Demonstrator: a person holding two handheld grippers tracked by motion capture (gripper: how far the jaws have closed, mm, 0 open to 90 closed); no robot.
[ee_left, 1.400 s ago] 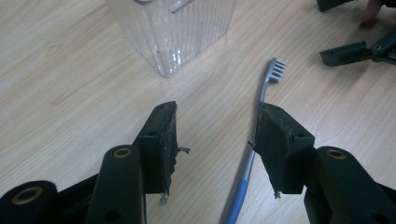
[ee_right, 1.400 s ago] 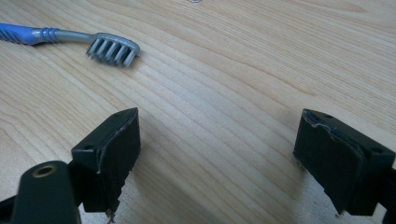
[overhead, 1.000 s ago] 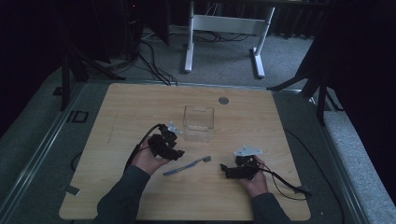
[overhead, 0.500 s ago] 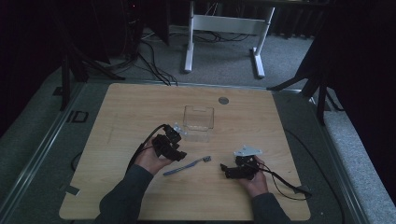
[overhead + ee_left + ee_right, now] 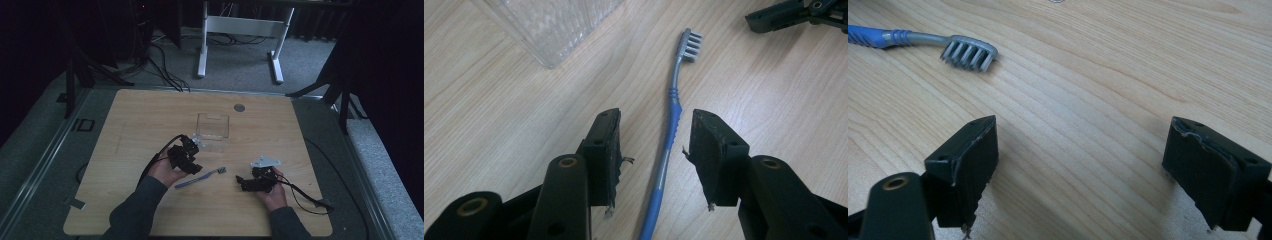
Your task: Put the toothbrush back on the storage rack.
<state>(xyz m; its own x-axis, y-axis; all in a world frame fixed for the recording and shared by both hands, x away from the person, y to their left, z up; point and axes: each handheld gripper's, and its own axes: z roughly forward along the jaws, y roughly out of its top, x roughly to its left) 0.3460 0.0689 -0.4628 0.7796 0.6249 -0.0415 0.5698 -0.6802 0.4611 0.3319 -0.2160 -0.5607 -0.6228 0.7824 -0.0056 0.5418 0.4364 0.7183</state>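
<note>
Toothbrush [image 5: 670, 131] handle lies between the closing left gripper [image 5: 655, 131] jaws — apart, untouched.

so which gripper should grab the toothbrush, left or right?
Left. The left gripper already straddles the toothbrush handle, its jaws just closing but not yet touching. The right gripper is open over bare table, with only the bristle end in front of it.

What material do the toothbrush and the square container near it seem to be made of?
Toothbrush: likely plastic, with a smooth blue and grey handle, ribbed neck and grey bristles. Container: clear plastic or perhaps glass; you can see through it, and its wall has a fine textured pattern.
</note>
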